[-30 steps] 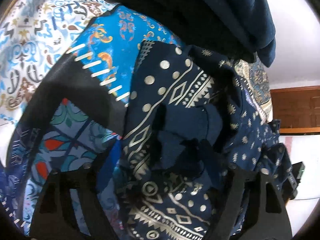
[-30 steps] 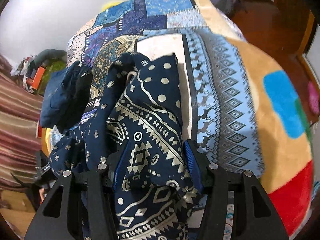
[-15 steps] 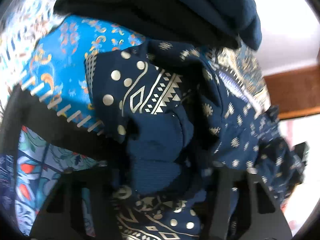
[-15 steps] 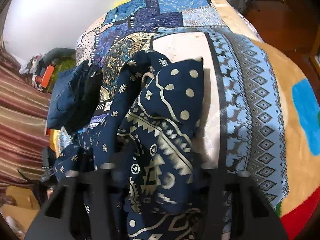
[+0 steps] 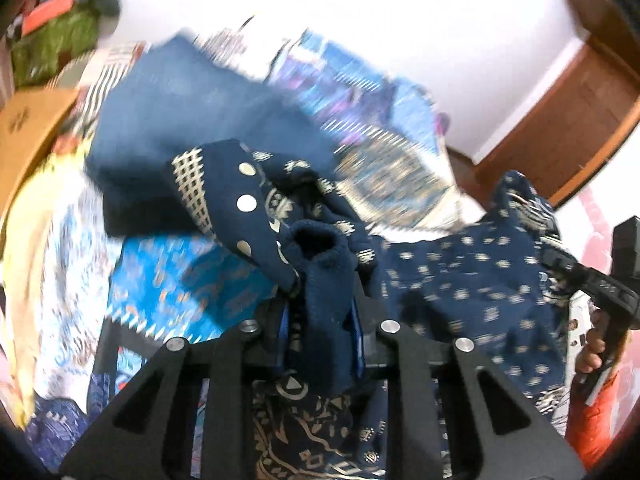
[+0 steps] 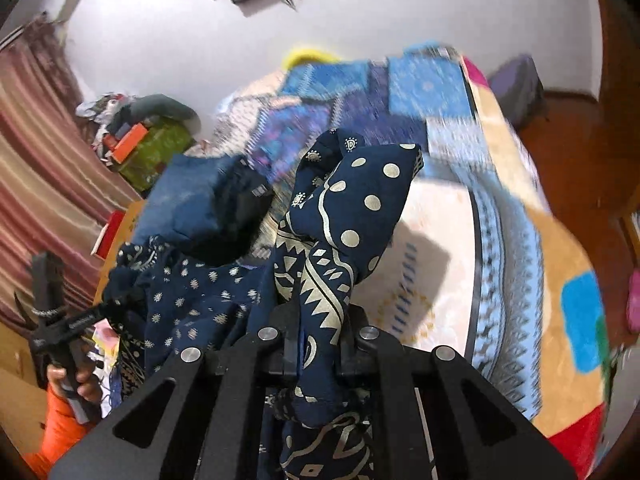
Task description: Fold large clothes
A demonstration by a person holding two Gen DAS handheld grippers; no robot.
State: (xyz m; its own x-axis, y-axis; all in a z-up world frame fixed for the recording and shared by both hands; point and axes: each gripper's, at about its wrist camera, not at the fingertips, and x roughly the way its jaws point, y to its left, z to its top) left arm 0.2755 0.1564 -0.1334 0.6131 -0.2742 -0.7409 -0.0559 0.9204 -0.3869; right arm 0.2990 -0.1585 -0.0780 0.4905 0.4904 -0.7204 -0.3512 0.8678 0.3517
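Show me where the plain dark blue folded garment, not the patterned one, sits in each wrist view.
Left wrist view: the plain blue folded garment lies upper left of centre, behind the patterned navy garment.
Right wrist view: it lies left of centre, beside the raised patterned cloth.
Shared landmark: the green bundle with an orange box, further back on the left in both views.

The left gripper (image 5: pixel 320 316) pads are covered by the bunched navy printed garment (image 5: pixel 472 288), on which the jaws are closing. The right gripper (image 6: pixel 318 340) pads are likewise buried in that cloth. The patchwork bedspread (image 5: pixel 360 92) is motion-smeared in both views, its patterns unreadable. The garment's lower part is cut off by the bottom edge. The far hand (image 6: pixel 70 380) is only partly seen.
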